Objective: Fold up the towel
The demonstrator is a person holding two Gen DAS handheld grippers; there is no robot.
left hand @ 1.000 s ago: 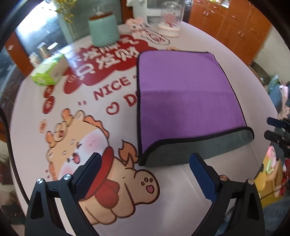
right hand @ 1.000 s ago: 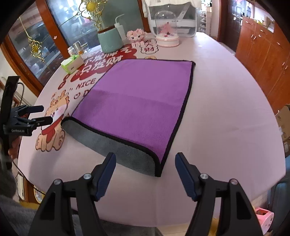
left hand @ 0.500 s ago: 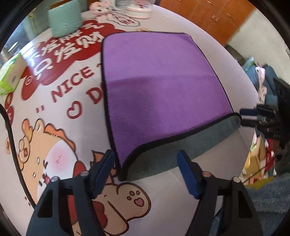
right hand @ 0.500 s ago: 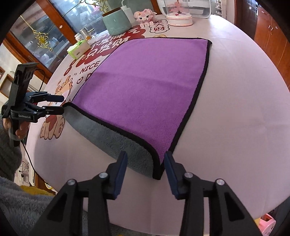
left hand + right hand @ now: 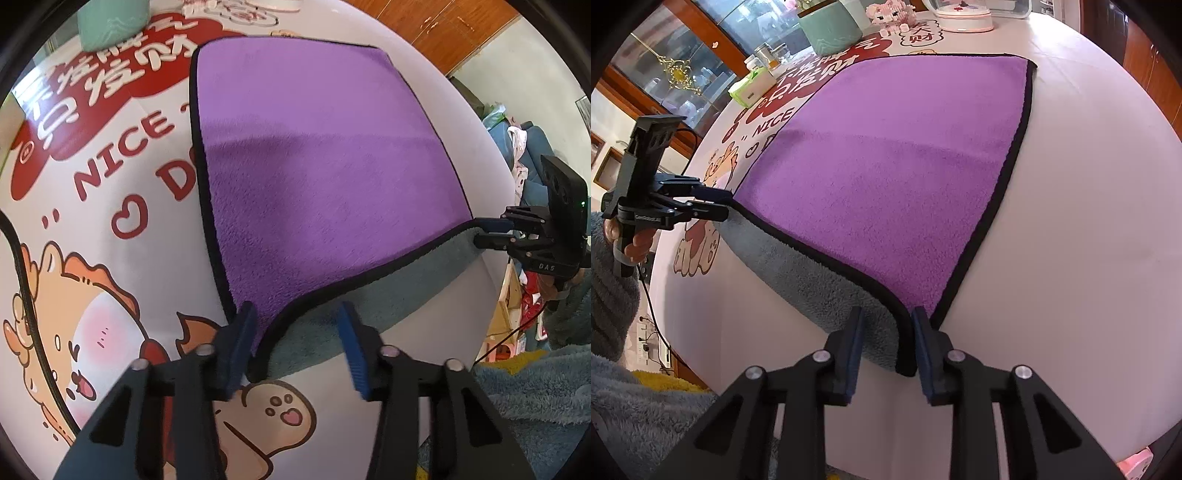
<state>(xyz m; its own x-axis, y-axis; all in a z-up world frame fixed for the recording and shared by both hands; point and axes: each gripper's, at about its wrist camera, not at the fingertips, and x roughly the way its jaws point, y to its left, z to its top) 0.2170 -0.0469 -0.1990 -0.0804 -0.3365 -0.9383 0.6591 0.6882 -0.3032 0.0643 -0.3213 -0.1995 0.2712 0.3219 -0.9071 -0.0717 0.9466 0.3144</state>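
Observation:
A purple towel [image 5: 317,155] with a black hem and grey underside lies folded on the round table; it also shows in the right wrist view [image 5: 894,166]. My left gripper [image 5: 295,332] is open, its jaws on either side of the towel's near left corner. My right gripper [image 5: 886,336] has closed in on the near right corner, jaws narrow around the hem and grey layer. Each gripper shows at the other view's edge: the right gripper [image 5: 491,232], the left gripper [image 5: 713,201].
The tablecloth [image 5: 92,236] has cartoon prints and red lettering. A mint green pot [image 5: 831,26], a green tissue box [image 5: 751,86], a pink toy [image 5: 888,14] and a domed dish [image 5: 964,18] stand at the far side. The table edge is close below both grippers.
Both grippers have moved forward and down onto the towel's near corners. The jaws of both have narrowed, the right more than the left.

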